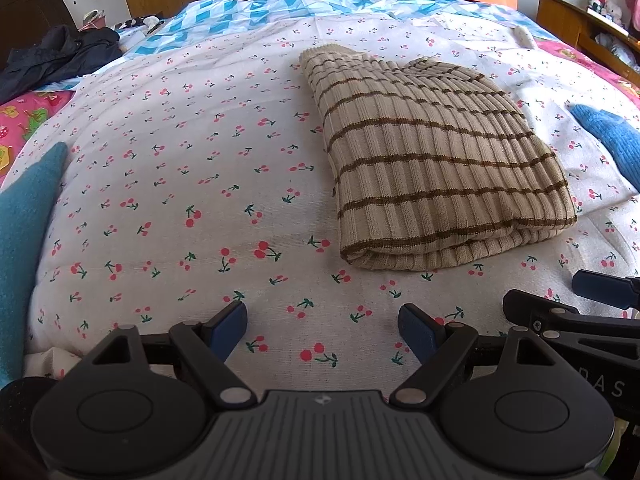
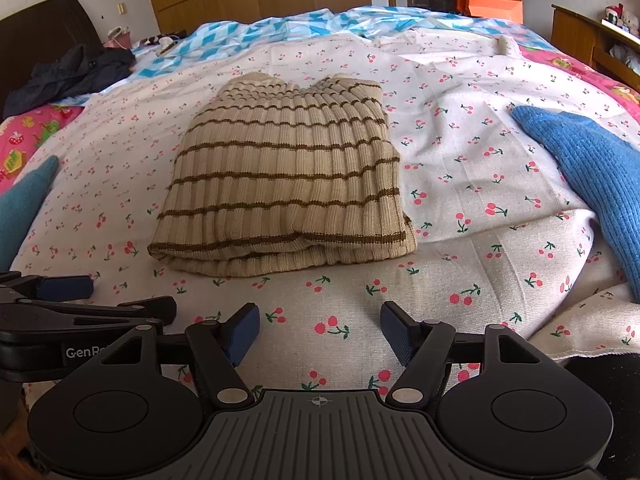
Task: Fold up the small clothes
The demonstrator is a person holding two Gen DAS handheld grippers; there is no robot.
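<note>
A beige ribbed knit with brown stripes (image 1: pixel 436 160) lies folded into a compact rectangle on the cherry-print sheet (image 1: pixel 180 184); the right wrist view has it (image 2: pixel 288 184) straight ahead. My left gripper (image 1: pixel 322 330) hovers over bare sheet short of the knit's near edge, open, nothing between its blue pads. My right gripper (image 2: pixel 320 332) is also open and empty, just short of the folded edge. Each gripper shows in the other's view: the right one (image 1: pixel 576 308) at the lower right, the left one (image 2: pixel 80 300) at the lower left.
A blue knit garment (image 2: pixel 592 176) lies at the right, a teal one (image 1: pixel 24 232) at the left edge. A dark jacket (image 1: pixel 56 56) sits at the far left. A blue patterned quilt (image 2: pixel 280 28) covers the far bed. Wooden furniture (image 2: pixel 592 40) stands right.
</note>
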